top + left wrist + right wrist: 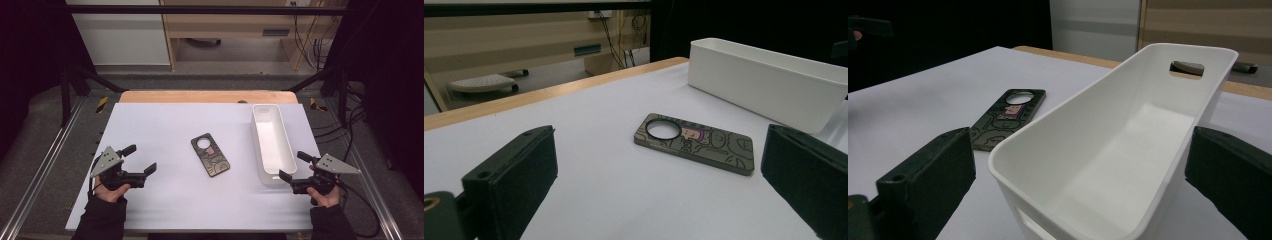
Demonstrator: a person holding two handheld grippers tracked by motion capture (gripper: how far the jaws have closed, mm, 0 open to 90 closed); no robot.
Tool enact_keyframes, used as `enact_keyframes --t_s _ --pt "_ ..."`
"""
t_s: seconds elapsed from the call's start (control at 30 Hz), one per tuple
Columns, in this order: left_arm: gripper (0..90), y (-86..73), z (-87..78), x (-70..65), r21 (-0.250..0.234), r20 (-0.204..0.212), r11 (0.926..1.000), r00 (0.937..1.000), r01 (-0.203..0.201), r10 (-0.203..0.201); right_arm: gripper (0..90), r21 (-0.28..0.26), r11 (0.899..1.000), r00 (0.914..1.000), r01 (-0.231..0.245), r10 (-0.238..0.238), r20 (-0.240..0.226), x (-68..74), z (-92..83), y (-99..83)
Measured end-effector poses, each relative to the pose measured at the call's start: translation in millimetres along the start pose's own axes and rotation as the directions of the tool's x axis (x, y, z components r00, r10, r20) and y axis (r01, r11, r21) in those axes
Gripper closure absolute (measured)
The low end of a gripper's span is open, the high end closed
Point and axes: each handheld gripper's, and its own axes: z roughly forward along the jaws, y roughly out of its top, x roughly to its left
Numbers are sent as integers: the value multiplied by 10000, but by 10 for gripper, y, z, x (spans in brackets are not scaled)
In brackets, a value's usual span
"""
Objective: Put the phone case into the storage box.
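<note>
A dark phone case (210,155) with a round camera hole and a cartoon print lies flat at the middle of the white table; it also shows ahead of the jaws in the left gripper view (694,142) and to the left in the right gripper view (1005,117). A long white bin (272,143) stands empty to its right (1108,150). My left gripper (139,160) rests open at the front left, pointing toward the case with nothing between its jaws. At the front right my right gripper (295,166) stands open, its jaws just short of the bin's near end.
The white table top (165,200) has a wooden strip (207,96) along its far edge. Metal frame rails run along both sides, and cables hang at the right (350,120). A wooden cabinet stands beyond the table.
</note>
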Motion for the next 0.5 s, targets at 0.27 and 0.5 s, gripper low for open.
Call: enact_keyframes --t_s 0.27,0.5 --pt "12 54 97 -85 99 55 9999 10000 -49 49 3 -7 10000 10000 55 -55 39 4 -6 7" --pt "16 110 176 -164 188 42 9998 9999 -115 115 3 -12 10000 10000 61 -61 50 3 -11 8"
